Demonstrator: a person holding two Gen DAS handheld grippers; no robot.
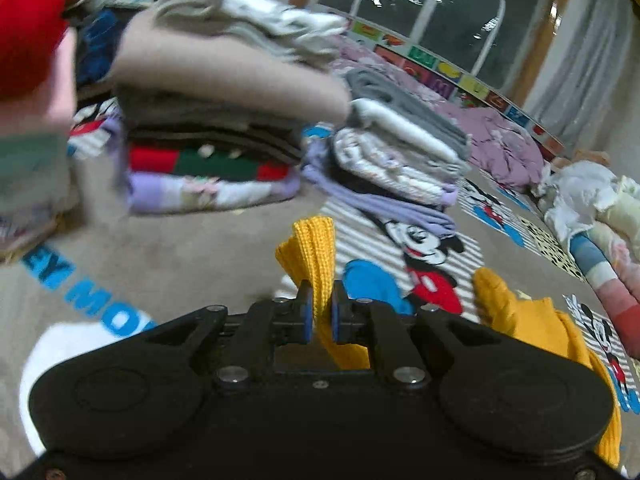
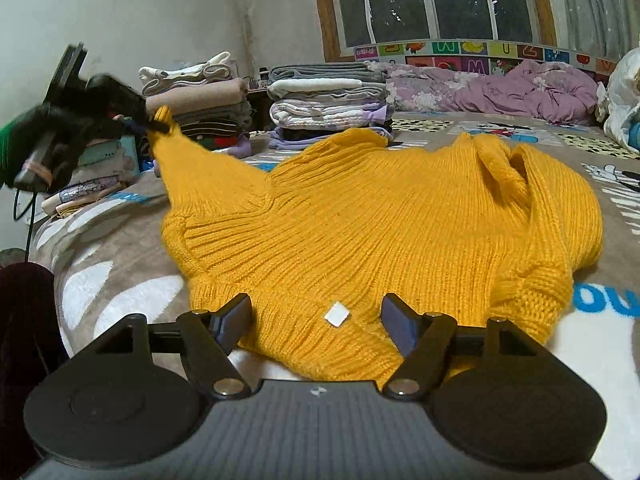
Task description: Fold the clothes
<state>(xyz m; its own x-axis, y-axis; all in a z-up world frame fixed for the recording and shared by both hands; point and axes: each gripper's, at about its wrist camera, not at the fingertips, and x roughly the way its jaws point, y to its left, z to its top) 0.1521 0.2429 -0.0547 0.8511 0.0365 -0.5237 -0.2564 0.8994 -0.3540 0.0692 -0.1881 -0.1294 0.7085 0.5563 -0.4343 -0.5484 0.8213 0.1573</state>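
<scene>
Stacks of folded clothes (image 2: 200, 96) stand at the far left of the bed, a tan piece near the top and red and green layers lower down, with a second folded pile (image 2: 328, 100) of grey, white and lilac pieces just beside it to the right. In front of the first stack, the left gripper (image 1: 319, 312) is clamped on a ribbed cuff of the yellow sweater (image 2: 384, 232), its blue pads pinching the knit so the sleeve rises off the bed in a taut strip toward the upper left. The sweater's body lies spread across the middle of the blanket (image 2: 120, 264), hem toward the near edge, a small white tag (image 2: 336, 313) showing on the ribbing. The other sleeve is bunched on the right side of the body, lying on top of it. The right gripper (image 2: 316, 320) sits over the hem with its jaws spread apart, the hem and tag between them, no pad pressing on the knit. Bare blanket, grey-brown with cartoon mouse prints and blue lettering, lies open to the left of the sweater and to the right past its bunched sleeve. Behind, a rumpled lilac quilt (image 2: 520, 88) runs along an alphabet border (image 2: 460, 54) under a dark window (image 2: 432, 0). A white bundle (image 2: 620, 96) sits at the far right edge.
</scene>
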